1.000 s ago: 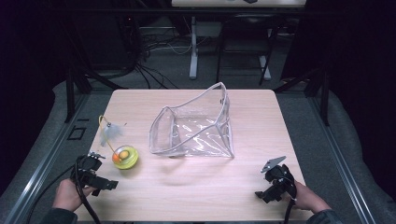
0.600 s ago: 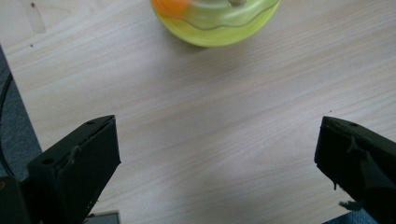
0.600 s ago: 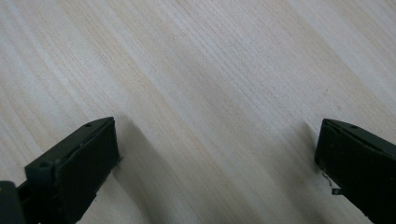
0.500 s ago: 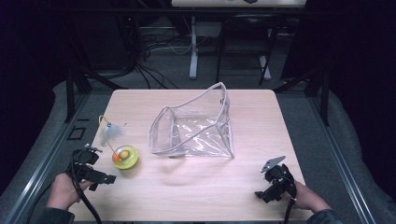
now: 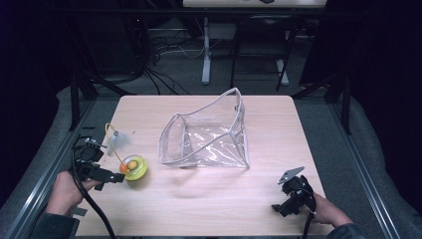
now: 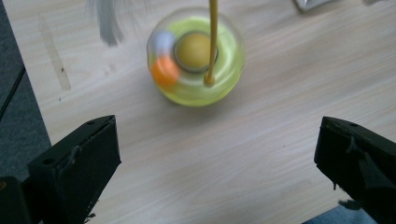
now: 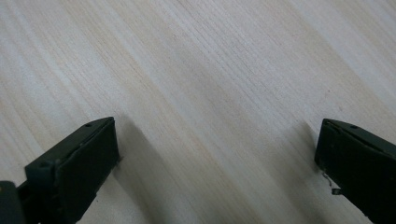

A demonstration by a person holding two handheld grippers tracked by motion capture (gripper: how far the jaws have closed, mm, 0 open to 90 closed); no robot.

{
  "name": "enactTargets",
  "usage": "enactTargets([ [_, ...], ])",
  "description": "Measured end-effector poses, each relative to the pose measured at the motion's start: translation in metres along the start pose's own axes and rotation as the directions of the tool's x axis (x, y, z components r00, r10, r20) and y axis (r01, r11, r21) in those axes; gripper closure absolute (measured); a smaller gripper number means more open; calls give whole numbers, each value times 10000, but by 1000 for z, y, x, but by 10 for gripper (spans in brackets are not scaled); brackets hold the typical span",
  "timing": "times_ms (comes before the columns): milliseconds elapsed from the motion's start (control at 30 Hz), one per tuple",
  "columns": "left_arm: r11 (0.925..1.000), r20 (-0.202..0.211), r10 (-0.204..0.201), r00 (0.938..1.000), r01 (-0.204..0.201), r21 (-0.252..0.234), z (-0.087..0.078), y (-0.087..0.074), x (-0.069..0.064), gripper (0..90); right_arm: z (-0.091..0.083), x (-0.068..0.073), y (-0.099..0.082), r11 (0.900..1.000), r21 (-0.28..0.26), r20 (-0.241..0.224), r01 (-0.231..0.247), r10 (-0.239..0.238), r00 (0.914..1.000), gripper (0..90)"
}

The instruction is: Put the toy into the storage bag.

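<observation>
Toy (image 5: pixel 133 167), a yellow-green round cat toy, sits near the left edge of the counter (image 5: pixel 209 204), just ahead of the left tongs (image 5: pixel 107 180). An orange ball (image 5: pixel 123 168) lies in its ring on the side toward the left tongs, and a thin yellow wand (image 5: pixel 113 144) rises from it, tilted away to the left, with a pale feather (image 5: pixel 119 140) near the top. In the left gripper view the toy (image 6: pixel 196 56) lies straight ahead of the jaws, apart from both, with a white ball (image 6: pixel 163 41) beside the orange one (image 6: pixel 164 72); the toy looks slightly blurred. The left tongs stand wide apart, holding nothing, low over the wood.

A clear plastic bag (image 5: pixel 206 137) rests in the middle of the counter, well apart from the toy, its mouth open toward the left.

The right tongs (image 5: pixel 281 206) are near the front right corner of the counter, well away from both bag and toy. In the right gripper view the jaws are wide apart with bare wood (image 7: pixel 210 93) between them.
</observation>
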State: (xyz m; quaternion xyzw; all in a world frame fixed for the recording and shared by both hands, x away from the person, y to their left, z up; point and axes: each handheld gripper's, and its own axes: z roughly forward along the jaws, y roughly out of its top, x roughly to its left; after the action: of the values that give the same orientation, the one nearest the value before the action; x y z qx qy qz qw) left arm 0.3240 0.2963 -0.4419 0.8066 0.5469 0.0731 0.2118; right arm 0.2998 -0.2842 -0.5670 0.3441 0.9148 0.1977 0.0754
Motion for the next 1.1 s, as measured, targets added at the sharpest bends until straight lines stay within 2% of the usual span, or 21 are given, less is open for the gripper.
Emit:
enactTargets([
  [33, 9998, 47, -13, 10000, 14, -192, -2, 4, -1, 2, 0, 0, 0, 10000, 17, 3, 4, -4, 10000, 0],
  [233, 9997, 249, 0, 9997, 7, -253, -4, 14, 1, 2, 0, 0, 0, 10000, -3, -6, -7, 7, 10000, 0],
  [300, 9993, 508, -159, 9986, 177, -333, -4, 17, 5, 3, 0, 0, 0, 10000, 0, -2, 11, -11, 10000, 0],
  [400, 9990, 585, -260, 9979, 281, -342, -2, 21, 9, 43, 0, 0, 0, 10000, 42, 42, 63, -63, 10000, 0],
  [600, 9988, 617, -192, 9979, 219, -431, -5, 27, 14, 246, 0, 0, 0, 10000, 61, 46, 56, -56, 10000, 0],
  [633, 9968, 608, -214, 9979, 260, -755, -9, 28, 15, 310, 0, 0, 1, 10000, 78, 53, 59, -59, 10000, 0],
  [833, 9969, 805, -72, 9967, 135, -771, -13, 36, 17, 402, 0, 0, 0, 10000, 26, 14, 23, -23, 10000, 0],
  [1067, 9980, 753, -40, 9972, 87, -631, -10, 42, 18, 497, 0, 0, 0, 10000, 32, 11, 26, -27, 10000, 0],
  [1100, 9982, 636, -21, 9980, 58, -589, -10, 43, 18, 533, 0, 0, 0, 10000, 27, 10, 30, -30, 10000, 0],
])
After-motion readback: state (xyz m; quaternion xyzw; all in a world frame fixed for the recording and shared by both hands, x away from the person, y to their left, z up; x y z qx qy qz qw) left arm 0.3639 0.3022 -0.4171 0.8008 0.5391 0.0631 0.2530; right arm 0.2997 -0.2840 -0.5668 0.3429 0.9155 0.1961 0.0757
